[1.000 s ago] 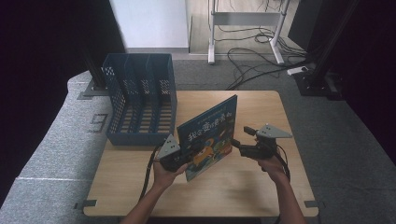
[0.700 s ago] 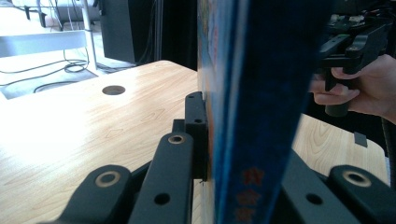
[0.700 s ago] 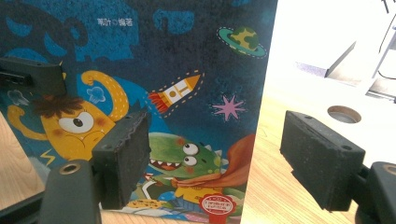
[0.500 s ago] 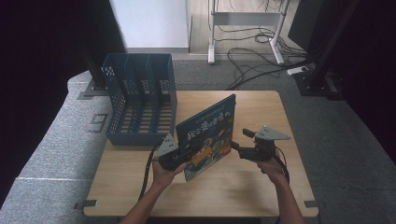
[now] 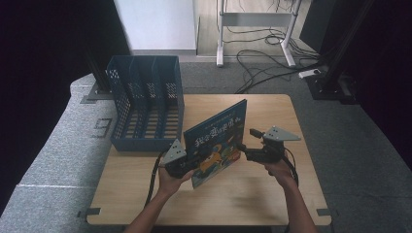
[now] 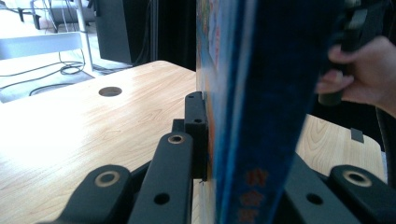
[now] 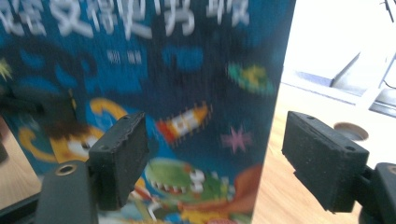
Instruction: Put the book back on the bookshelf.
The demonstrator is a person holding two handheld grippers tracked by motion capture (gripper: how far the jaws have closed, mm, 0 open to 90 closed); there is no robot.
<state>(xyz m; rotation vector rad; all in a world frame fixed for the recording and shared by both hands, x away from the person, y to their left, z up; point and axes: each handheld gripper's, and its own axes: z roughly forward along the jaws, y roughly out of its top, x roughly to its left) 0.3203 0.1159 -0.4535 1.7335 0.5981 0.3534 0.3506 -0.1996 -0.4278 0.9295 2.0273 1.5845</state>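
A blue picture book [image 5: 216, 138] with cartoon art stands tilted on its lower edge on the wooden table [image 5: 272, 194]. My left gripper [image 5: 187, 165] is shut on its lower left corner. In the left gripper view the book's spine [image 6: 261, 116] runs up between the jaws of that left gripper [image 6: 233, 140]. My right gripper [image 5: 247, 141] is level at the book's right edge, open and not touching it. In the right gripper view the cover [image 7: 163, 70] faces the wide-apart pads [image 7: 121, 154] of this right gripper [image 7: 219, 158], with the cover's edge between them.
A blue slotted file rack [image 5: 145, 104] stands at the table's back left, just behind the book. A round cable hole [image 6: 110, 91] is cut in the tabletop. Cables and a white stand leg [image 5: 221, 34] lie on the floor beyond the table.
The right gripper has shifted only slightly beside the book. The left gripper and the book have kept still.
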